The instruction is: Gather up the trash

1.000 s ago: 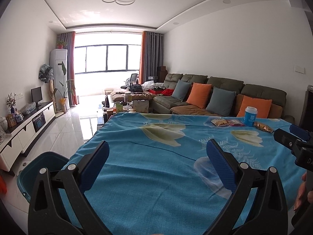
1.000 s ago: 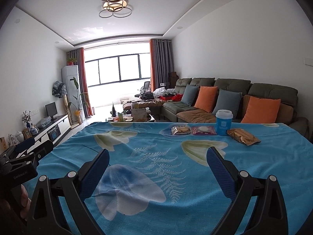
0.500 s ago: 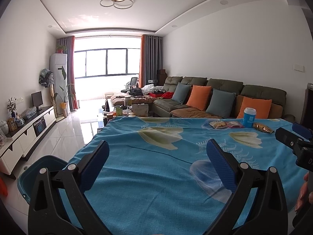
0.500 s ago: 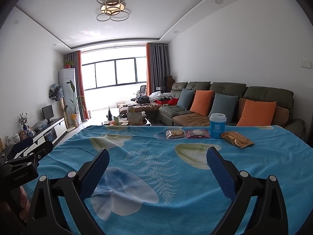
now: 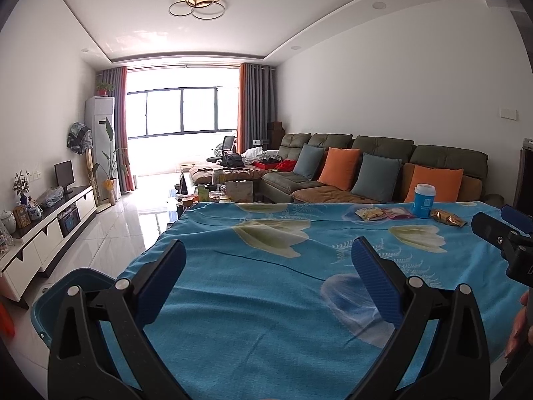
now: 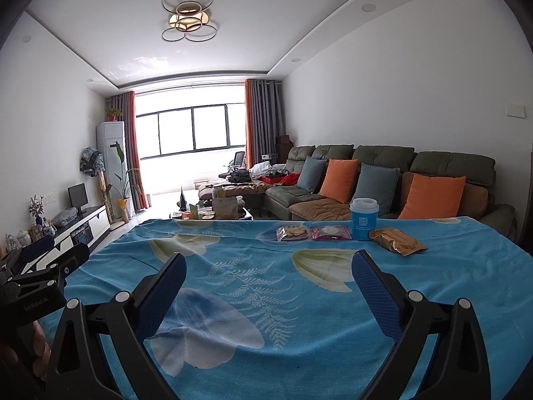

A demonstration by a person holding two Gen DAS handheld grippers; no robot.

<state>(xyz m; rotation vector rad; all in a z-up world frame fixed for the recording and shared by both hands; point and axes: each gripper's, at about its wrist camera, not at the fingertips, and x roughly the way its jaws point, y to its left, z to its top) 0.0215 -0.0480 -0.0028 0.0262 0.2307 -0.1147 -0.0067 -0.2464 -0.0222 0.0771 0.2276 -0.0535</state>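
Nearest the lens in the left wrist view, the left gripper (image 5: 268, 278) hangs over the near part of the table with its two blue-padded fingers spread wide and nothing between them. In the right wrist view the right gripper (image 6: 268, 280) is just the same: jaws wide apart, empty, held above the cloth.

Each gripper shows in the other's view: the right one pokes in at 3 o'clock of the left view, with part of a hand (image 5: 518, 330) below it, and the left one sits at 9 o'clock of the right view.

Under both lies the blue tablecloth (image 6: 266, 300), printed with pale flowers and fern leaves, covering the table. Off the table's left edge, at 8 o'clock in the left view, a blue bin (image 5: 66, 286) stands on the white tiled floor.

Farther across the cloth, at 1 o'clock in the right view, the trash lies in a row near the far edge: a clear cracker packet (image 6: 292, 233), a pink packet (image 6: 329, 232) just beside it, an upright blue cup (image 6: 363, 219) with a white lid, and a gold wrapper (image 6: 396, 241) on the cup's right. All are well apart from both grippers.

Beyond the table stands a green sofa (image 6: 383, 180) with orange and grey-blue cushions.
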